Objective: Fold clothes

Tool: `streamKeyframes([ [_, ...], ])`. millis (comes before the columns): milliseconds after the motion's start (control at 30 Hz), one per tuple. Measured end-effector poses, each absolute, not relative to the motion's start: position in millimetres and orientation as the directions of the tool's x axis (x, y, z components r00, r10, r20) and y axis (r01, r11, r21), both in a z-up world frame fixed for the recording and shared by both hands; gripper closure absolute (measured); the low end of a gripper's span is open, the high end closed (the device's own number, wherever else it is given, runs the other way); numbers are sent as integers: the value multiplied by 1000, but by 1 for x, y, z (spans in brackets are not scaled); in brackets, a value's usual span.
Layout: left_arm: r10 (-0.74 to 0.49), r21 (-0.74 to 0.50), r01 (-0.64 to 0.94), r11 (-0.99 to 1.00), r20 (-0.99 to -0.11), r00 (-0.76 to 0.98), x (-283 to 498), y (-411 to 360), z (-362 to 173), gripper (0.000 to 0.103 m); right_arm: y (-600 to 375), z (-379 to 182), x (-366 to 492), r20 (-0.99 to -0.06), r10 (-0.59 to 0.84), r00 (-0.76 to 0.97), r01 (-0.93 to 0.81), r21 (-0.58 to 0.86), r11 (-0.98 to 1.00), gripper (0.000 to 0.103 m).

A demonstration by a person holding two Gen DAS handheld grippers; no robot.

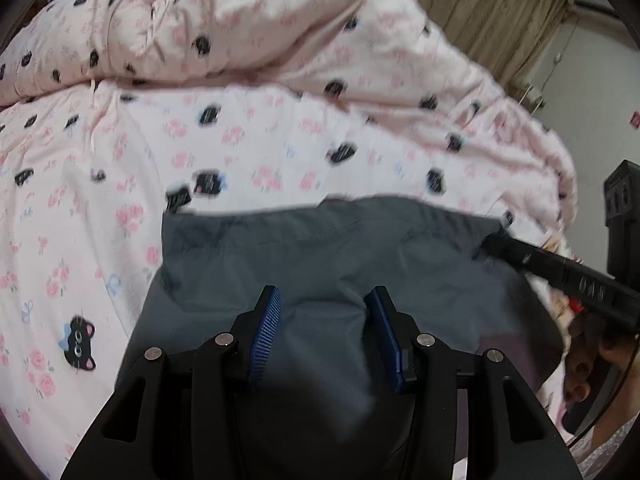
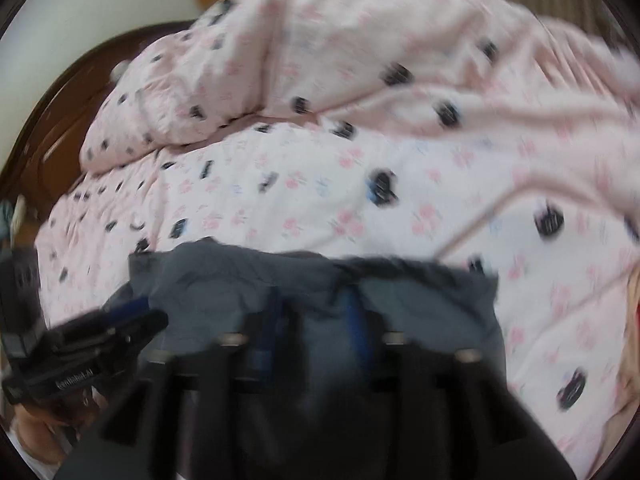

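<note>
A pink duvet (image 1: 248,144) printed with roses and black cat faces covers the bed. A grey garment (image 1: 320,264) lies on it at the near edge. The left gripper (image 1: 322,320) pinches a raised fold of it in its jaws. The right gripper (image 2: 316,312) also grips bunched grey cloth; its view is blurred. Lettering on both is too smeared to read.

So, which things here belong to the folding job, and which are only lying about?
Job:
- grey garment
- left gripper, fabric bunched between its fingers
- right gripper, also on the garment

Lying about:
- pink quilt, heaped behind
- pink sheet, under the garment
- curtain
</note>
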State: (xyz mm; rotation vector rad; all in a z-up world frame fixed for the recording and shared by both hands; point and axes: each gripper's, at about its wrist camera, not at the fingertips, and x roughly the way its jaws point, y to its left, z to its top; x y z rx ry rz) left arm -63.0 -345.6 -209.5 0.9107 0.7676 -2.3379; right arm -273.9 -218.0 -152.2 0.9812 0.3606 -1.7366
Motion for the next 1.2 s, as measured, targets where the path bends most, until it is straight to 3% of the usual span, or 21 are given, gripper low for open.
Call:
streamKeyframes([
  [100, -310, -276, 659, -700, -714, -628, -64, -348, -205, 58, -232, -146, -261, -767, -622, -157, 916, 123, -383, 42],
  [167, -307, -280, 684, -674, -735, -604, -64, -355, -213, 45, -239, -152, -262, -786, -596, -165, 913, 107, -395, 42],
  [267, -268, -319, 696, -643, -758, -595, -62, -366, -227, 40, -247, -175, -270, -821, -544, -174, 898, 94, -430, 42],
  [400, -251, -334, 690, -642, -759, -601, -61, -367, -231, 39, -248, -191, -275, -827, -541, -152, 893, 120, -434, 40],
  [600, -240, -441, 630, -639, -664, -708, -42, -364, -205, 39, -208, -147, -266, -730, -668, -144, 888, 202, -413, 40],
  [767, -275, -400, 605, -688, -628, -728, -32, -337, -185, 39, -169, -124, -245, -673, -725, -146, 893, 225, -389, 40],
  [1033, -306, -269, 642, -718, -706, -639, -39, -308, -207, 39, -152, -166, -204, -710, -670, -215, 894, 133, -428, 40],
  [1200, -338, -212, 661, -720, -724, -601, -49, -309, -230, 28, -154, -196, -210, -726, -655, -210, 881, 151, -449, 34],
])
